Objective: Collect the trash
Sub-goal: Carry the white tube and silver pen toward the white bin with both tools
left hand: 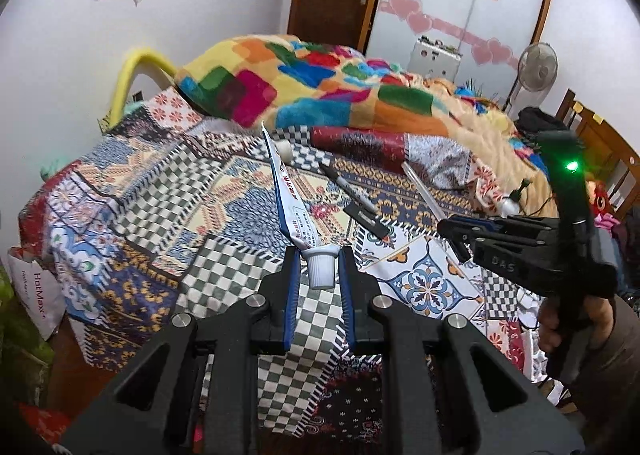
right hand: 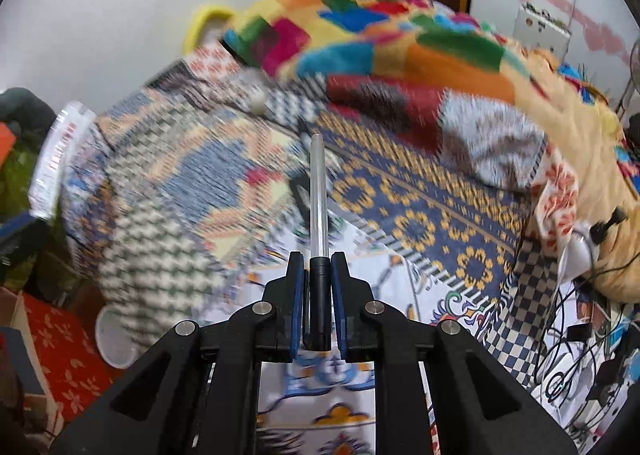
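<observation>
We hold both finds clear of the bedspread [left hand: 224, 191] for binning: left gripper [left hand: 319, 255] clamped on toothpaste tube [left hand: 290, 199] cap, right gripper [right hand: 319, 260] clamped on pen [right hand: 318, 195].

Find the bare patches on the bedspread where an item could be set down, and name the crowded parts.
Free: the checkered stretch left of the toothpaste tube, out to the bed edge. Crowded: right of the tube, where the marker and a flat black piece lie, and beyond, under the colourful blanket.

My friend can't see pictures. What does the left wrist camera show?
The left gripper fingers pinch the white cap of a toothpaste tube sticking up over a patchwork bed cover. A black marker lies beyond, and the right gripper reaches in from the right.
</observation>
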Motion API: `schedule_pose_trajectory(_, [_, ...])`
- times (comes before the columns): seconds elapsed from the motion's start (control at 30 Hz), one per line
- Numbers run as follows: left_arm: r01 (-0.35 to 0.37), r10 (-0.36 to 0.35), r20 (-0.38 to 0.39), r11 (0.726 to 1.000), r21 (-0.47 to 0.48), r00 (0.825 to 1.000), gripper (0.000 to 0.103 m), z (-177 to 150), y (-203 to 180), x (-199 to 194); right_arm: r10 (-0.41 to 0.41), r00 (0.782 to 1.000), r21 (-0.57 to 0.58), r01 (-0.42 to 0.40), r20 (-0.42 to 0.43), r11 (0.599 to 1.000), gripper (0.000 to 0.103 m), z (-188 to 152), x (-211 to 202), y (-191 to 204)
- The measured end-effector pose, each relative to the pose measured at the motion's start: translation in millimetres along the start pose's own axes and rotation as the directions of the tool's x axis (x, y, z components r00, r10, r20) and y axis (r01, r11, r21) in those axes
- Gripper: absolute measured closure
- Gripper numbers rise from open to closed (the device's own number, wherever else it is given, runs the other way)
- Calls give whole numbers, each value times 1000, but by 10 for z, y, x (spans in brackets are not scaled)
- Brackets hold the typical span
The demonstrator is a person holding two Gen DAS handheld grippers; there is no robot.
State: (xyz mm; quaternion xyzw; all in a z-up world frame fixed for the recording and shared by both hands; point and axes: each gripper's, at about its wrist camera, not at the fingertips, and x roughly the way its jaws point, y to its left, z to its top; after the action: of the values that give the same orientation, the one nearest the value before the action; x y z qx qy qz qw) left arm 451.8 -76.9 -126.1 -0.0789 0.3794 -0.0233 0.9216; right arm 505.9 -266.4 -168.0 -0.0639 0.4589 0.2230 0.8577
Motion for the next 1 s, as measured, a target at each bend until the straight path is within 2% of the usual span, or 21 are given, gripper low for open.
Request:
schedule_pose_trajectory(0.27, [-42,45,73,998,-38,996,85,-66,309,-671,93,989,-67,-85,113,994,91,129,-644,708])
schedule_pose_trajectory(0.5, [-99,108,114,992,-84,988,85,-280,729,-1237,181,973,-137,-162,145,977,91,81,-953,1408])
schedule_pose_trajectory(0.7, [-152,167,113,980,-131,979,85,-549,1166,-1595,254,960,-175,-231,120,957,91,-42,-983,1948])
schedule_pose_trajectory(1.0, [-226,239,43,954,-198,970,85,-1056,1845,-1821,311,950,-256,-296,20,920,91,-310,-784,2772])
